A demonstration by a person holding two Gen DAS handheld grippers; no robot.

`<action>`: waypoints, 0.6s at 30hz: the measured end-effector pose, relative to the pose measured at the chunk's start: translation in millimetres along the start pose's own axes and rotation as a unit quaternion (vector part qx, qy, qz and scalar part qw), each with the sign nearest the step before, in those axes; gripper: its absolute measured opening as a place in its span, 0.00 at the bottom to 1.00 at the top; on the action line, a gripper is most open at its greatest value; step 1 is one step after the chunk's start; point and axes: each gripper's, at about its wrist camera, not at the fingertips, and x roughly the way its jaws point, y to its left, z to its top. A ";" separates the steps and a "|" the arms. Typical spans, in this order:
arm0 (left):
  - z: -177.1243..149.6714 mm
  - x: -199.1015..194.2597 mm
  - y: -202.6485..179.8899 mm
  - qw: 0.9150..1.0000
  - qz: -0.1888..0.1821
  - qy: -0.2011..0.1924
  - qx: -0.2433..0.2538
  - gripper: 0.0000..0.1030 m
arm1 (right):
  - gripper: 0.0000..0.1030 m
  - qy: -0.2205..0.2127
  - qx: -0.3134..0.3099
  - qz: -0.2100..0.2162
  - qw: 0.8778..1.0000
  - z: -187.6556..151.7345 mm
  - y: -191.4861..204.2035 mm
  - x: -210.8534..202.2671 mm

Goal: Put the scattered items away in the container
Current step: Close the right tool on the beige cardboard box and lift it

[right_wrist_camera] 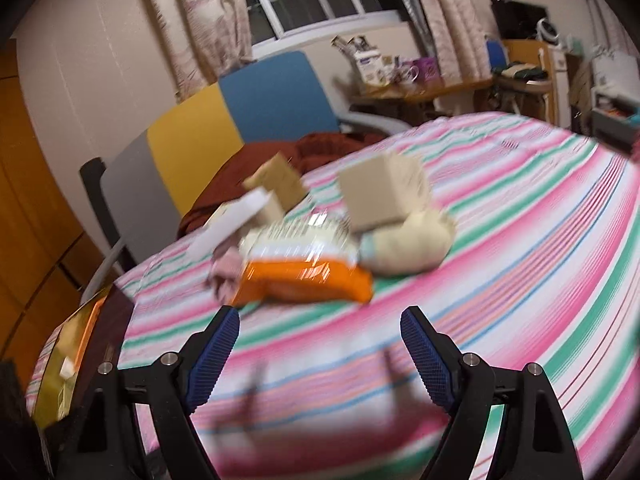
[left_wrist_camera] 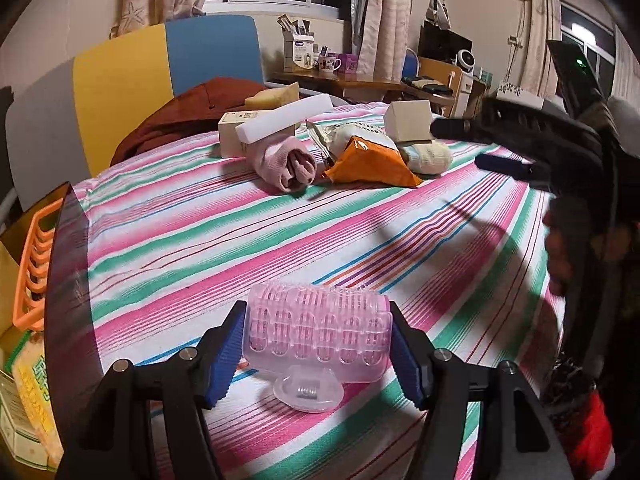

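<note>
Now the left gripper (left_wrist_camera: pixel 318 354) squeezes the pink hair roller (left_wrist_camera: pixel 318 338); next it goes in the box (left_wrist_camera: pixel 60 248). The right gripper (right_wrist_camera: pixel 320 354) is open, holding nothing.

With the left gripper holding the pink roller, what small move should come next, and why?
Probably swing the left gripper leftward toward the dark container at the bed's edge. Its pads already clamp the pink roller, and the container sits close on that side. The right gripper is open and empty.

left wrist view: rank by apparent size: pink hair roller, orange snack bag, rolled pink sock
1. Translucent pink plastic hair roller, though held right at the camera, so likely inflated.
2. Crinkled orange foil snack bag.
3. Rolled pink knit sock, not far behind the bag.
</note>
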 end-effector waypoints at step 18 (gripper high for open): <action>-6.0 6.3 5.0 0.999 -0.019 0.011 -0.024 0.65 | 0.83 0.012 -0.093 -0.152 0.984 85.7 27.5 72.9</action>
